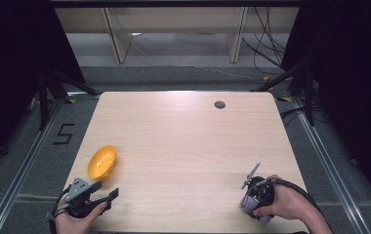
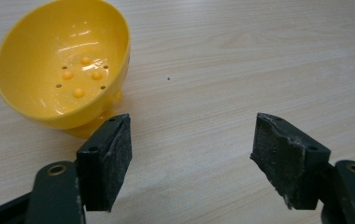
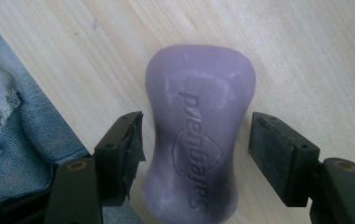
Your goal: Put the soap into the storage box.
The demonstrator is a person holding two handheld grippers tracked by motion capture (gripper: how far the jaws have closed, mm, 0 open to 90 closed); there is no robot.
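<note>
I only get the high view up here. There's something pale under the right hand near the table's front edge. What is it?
Observer: A lilac, waisted bar of soap with a word pressed into its top, lying flat on the light wooden table.
Operator: Are the tongs squeezing it?
Observer: No. The right tongs stand open with a pad on either side of its narrow middle, a gap showing at each.
Operator: And that yellow thing on the left, is it solid?
Observer: It is a glossy yellow plastic bowl, tipped on its side, with small holes and bumps in its bottom.
Operator: Is the other hand holding it?
Observer: No. The left tongs are open over bare wood beside it.
</note>
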